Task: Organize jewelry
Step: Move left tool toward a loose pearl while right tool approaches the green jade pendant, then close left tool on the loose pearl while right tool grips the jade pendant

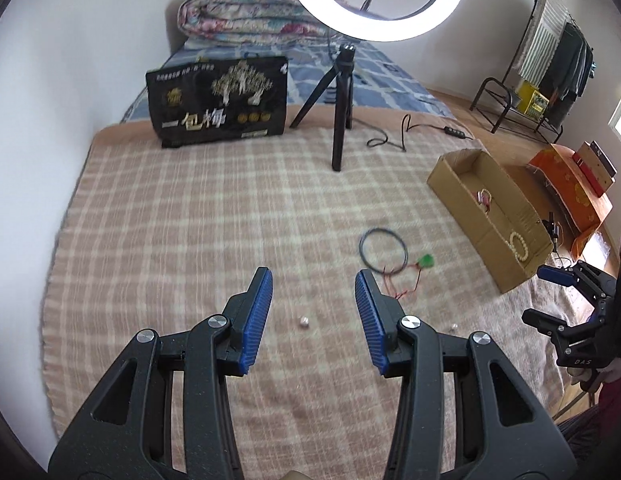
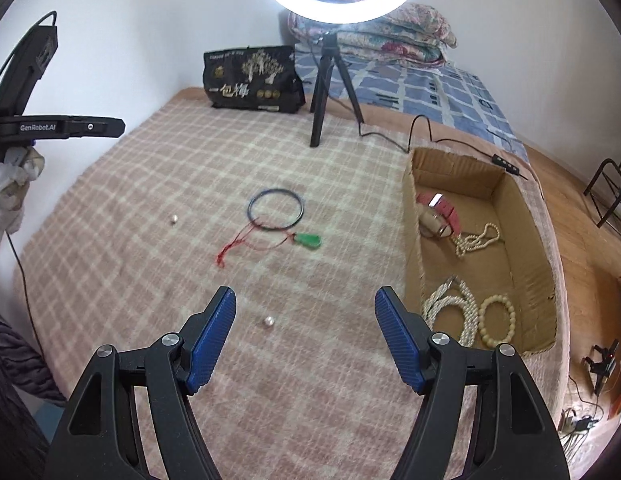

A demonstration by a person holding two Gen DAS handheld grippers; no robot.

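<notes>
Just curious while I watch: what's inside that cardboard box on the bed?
Inside the cardboard box: a pink watch, a pearl necklace, coiled white strands and a cream bead bracelet. The near wall hides part of the floor.

The checked blanket (image 2: 158, 184) is woolly cloth, fuzzy and matt. On it sits a cardboard box (image 2: 538, 256), plain brown paperboard, dull, with the corrugated flutes showing along one torn edge. Inside lie bead strings (image 2: 466, 312) and a cream bead bracelet (image 2: 496, 322) with a soft pearly sheen. The green pendant (image 2: 308, 240) looks smooth and glossy on its thin red cord. The dark hoop (image 2: 275, 210) looks like smooth wire. Two small beads (image 2: 268, 322) shine like metal. Both grippers are matt black plastic with ribbed blue pads (image 1: 258, 320) and bright metal rivets (image 1: 218, 322). The black bag (image 2: 254, 80) is glossy.
</notes>
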